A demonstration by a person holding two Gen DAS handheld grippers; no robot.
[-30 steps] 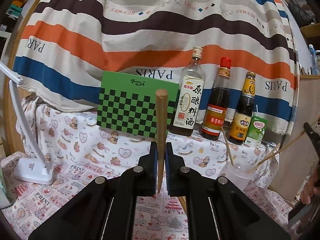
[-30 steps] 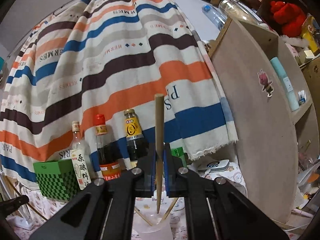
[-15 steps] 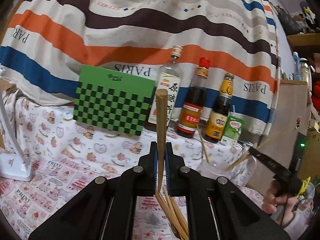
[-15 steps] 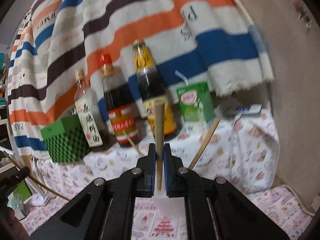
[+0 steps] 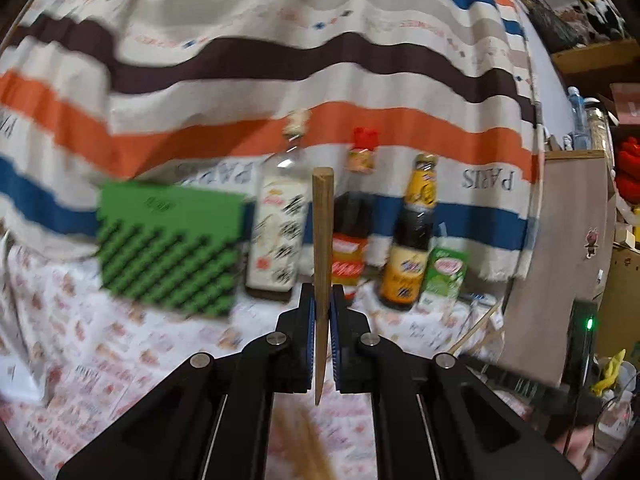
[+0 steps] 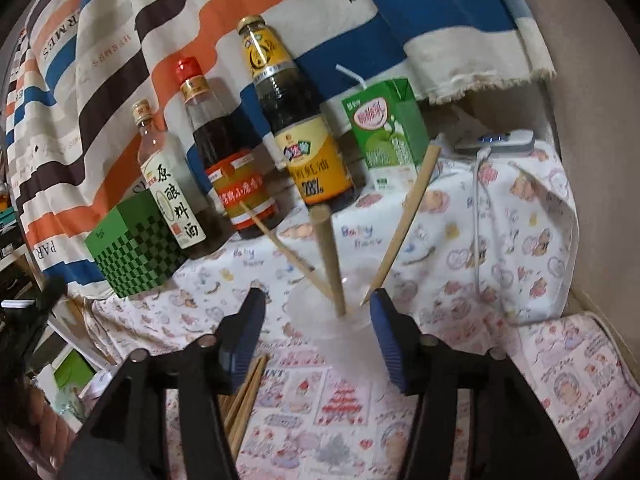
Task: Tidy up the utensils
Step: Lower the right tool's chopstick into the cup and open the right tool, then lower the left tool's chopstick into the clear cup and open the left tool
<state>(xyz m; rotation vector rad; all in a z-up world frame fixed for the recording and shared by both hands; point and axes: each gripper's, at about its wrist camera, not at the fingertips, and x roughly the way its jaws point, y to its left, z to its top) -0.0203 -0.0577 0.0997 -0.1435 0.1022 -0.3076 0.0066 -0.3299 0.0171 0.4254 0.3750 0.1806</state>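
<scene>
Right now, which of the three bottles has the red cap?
The middle bottle, dark liquid with an orange-red label. The clear bottle beside the green box and the yellow-labelled bottle both have gold caps.

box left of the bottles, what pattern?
Green and black checkerboard on the box, plain green top; sharpest in the right wrist view.

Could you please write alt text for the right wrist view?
The right tongs, open, hover at a clear plastic cup holding three chopsticks. Behind stand three sauce bottles, a green carton and a checkered box.
</scene>
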